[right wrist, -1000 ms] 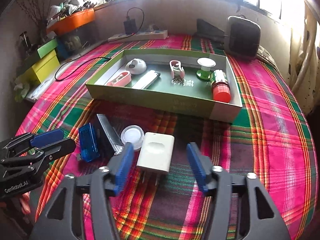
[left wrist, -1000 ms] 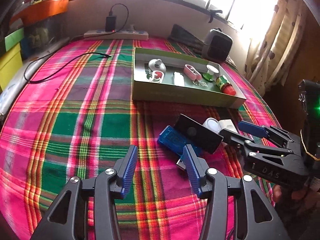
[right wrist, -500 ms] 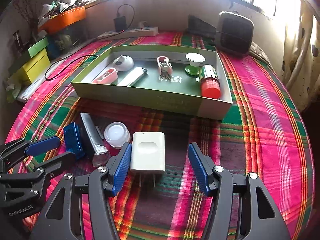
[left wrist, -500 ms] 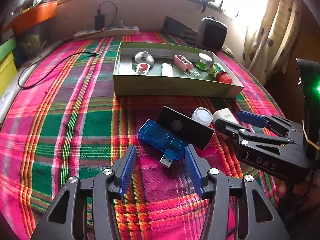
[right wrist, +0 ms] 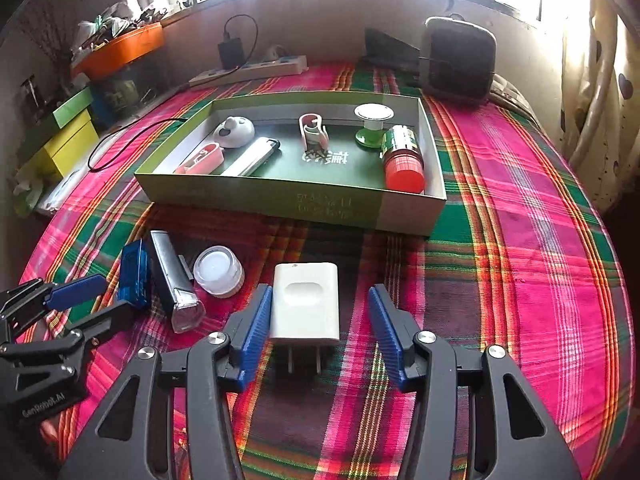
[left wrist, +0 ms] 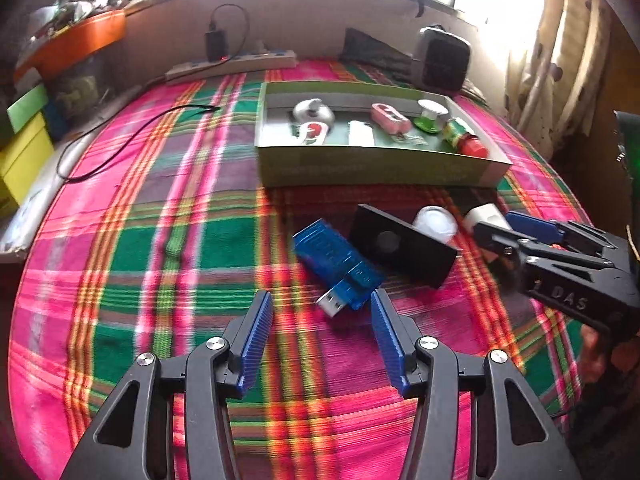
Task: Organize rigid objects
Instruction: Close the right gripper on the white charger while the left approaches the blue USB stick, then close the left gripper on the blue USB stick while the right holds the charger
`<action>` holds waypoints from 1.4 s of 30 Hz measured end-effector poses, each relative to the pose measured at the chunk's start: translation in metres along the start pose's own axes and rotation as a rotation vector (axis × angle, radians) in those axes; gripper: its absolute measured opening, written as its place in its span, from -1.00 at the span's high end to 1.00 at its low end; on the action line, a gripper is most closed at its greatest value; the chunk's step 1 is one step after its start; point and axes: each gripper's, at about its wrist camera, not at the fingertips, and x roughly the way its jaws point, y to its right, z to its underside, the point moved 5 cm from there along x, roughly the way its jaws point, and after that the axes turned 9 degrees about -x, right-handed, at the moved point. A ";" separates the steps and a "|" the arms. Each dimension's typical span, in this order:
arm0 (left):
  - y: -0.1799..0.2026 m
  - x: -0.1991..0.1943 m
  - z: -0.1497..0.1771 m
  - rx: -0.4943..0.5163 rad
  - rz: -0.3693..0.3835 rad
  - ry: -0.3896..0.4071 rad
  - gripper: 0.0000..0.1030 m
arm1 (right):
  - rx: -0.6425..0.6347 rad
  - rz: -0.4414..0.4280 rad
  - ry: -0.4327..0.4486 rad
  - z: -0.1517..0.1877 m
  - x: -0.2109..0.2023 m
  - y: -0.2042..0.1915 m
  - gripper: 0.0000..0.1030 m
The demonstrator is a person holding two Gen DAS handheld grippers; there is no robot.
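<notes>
A blue USB stick (left wrist: 336, 260) lies on the plaid cloth with its metal plug just inside the tips of my left gripper (left wrist: 320, 308), which is open and apart from it. Beside the stick lie a black flat device (left wrist: 400, 244) and a white round jar (left wrist: 434, 222). My right gripper (right wrist: 320, 300) straddles a white plug charger (right wrist: 306, 304). Its jaws are closing: the left pad is at the charger's side, the right pad still stands off. Behind stands a green open box (right wrist: 280, 200) holding several small items, among them a red-capped bottle (right wrist: 402, 156).
A power strip (right wrist: 248, 70) and a dark boxy appliance (right wrist: 458, 60) sit against the back wall. A black cable (left wrist: 132, 140) trails over the cloth at the left. Yellow and green boxes (right wrist: 72, 136) stand off the left edge, a curtain (left wrist: 560, 60) hangs at the right.
The right jaws have narrowed around the white charger, and the gripper has crept forward over it. In the left view the blue USB stick's plug now lies between the fingertips.
</notes>
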 end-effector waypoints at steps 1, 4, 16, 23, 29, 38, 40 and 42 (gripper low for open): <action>-0.004 0.000 0.000 -0.005 -0.009 0.000 0.03 | 0.001 0.000 0.001 0.000 0.000 0.000 0.03; -0.015 -0.001 -0.003 -0.026 -0.036 0.006 0.03 | 0.004 -0.009 0.005 0.000 -0.001 0.002 0.14; -0.018 -0.002 -0.010 -0.062 0.006 0.011 0.03 | -0.006 -0.018 0.007 0.001 -0.001 -0.001 0.32; 0.001 0.000 -0.017 -0.039 0.028 0.018 0.03 | 0.000 -0.024 0.009 0.001 -0.001 0.002 0.32; 0.010 0.009 -0.024 -0.020 0.009 0.011 0.02 | 0.008 -0.034 0.011 0.001 0.000 0.003 0.32; 0.010 0.021 -0.024 -0.010 -0.032 -0.010 0.02 | 0.015 -0.041 0.015 0.001 0.001 0.005 0.32; 0.007 0.019 -0.025 -0.015 -0.042 -0.003 0.02 | 0.017 -0.043 0.016 0.001 0.001 0.006 0.32; 0.004 0.018 -0.025 -0.013 -0.052 0.000 0.02 | 0.020 -0.047 0.017 0.001 0.001 0.006 0.32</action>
